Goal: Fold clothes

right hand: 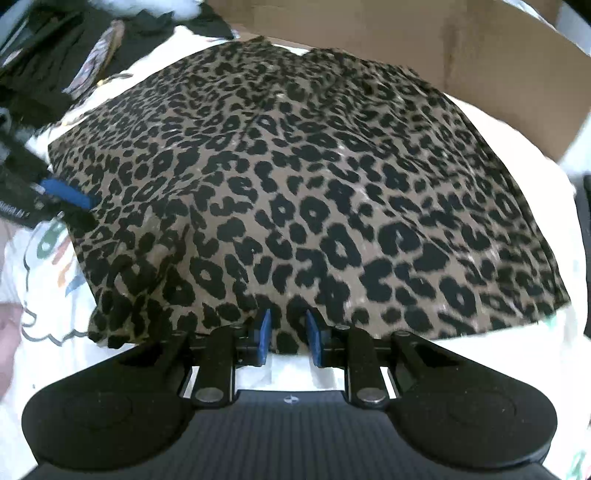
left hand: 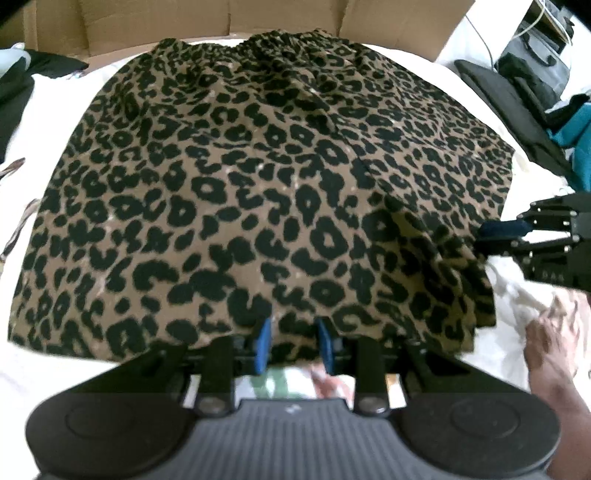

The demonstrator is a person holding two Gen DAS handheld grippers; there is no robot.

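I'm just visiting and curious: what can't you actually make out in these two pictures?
- Left wrist view: the near hem of the leopard-print skirt, behind the left gripper.
- Right wrist view: the printed white garment, mostly under the skirt.
- Both views: the cardboard box, cut off by the top edge.

It looks like a home bedroom: white bed sheet [left hand: 122, 79], cardboard box [left hand: 280, 16], scattered clothes [right hand: 51, 62].

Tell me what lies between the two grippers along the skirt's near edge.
Only leopard-print skirt hem. In the left wrist view it runs unbroken from the left gripper to the right gripper; nothing else lies on that stretch.
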